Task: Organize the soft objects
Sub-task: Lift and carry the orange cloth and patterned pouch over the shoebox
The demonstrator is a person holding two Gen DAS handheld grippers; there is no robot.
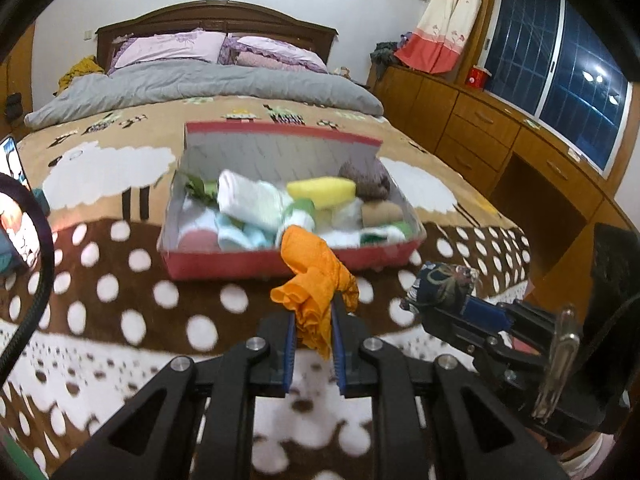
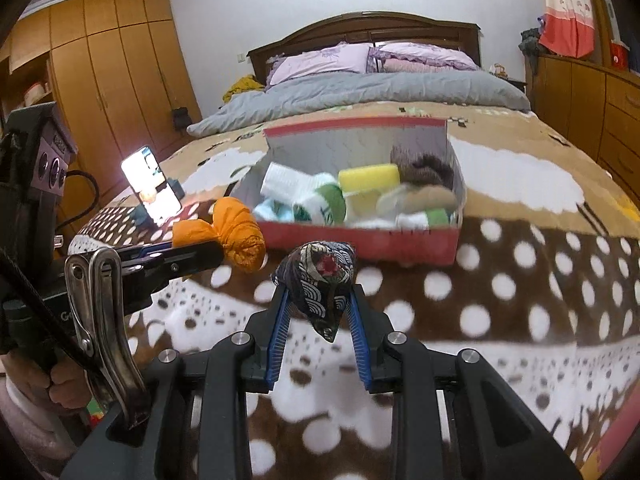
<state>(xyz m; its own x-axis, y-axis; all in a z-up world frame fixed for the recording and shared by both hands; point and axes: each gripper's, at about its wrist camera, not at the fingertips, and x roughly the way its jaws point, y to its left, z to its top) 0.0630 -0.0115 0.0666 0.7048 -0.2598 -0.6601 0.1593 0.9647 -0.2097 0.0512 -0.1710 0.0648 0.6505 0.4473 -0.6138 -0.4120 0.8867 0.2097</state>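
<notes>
An orange cloth bundle (image 1: pixel 316 280) hangs above the spotted blanket, pinched between the blue pads of my left gripper (image 1: pixel 314 312), which is shut on it. My right gripper (image 2: pixel 318 300) is shut on a dark patterned pouch (image 2: pixel 320 280); the same pouch (image 1: pixel 444 284) shows at the right of the left wrist view. The orange bundle (image 2: pixel 236 232) also appears left of the pouch in the right wrist view. Just beyond both stands a red box (image 1: pixel 276 262) with its lid up, holding several soft items: white socks, a yellow sponge (image 1: pixel 322 190) and brown knitwear.
The box (image 2: pixel 360 240) rests on a bed covered by a brown blanket with white dots (image 2: pixel 500 280). A lit phone (image 2: pixel 150 184) stands on the bed at the left. Wooden drawers (image 1: pixel 480 128) line the right side, a wardrobe (image 2: pixel 112 72) the left.
</notes>
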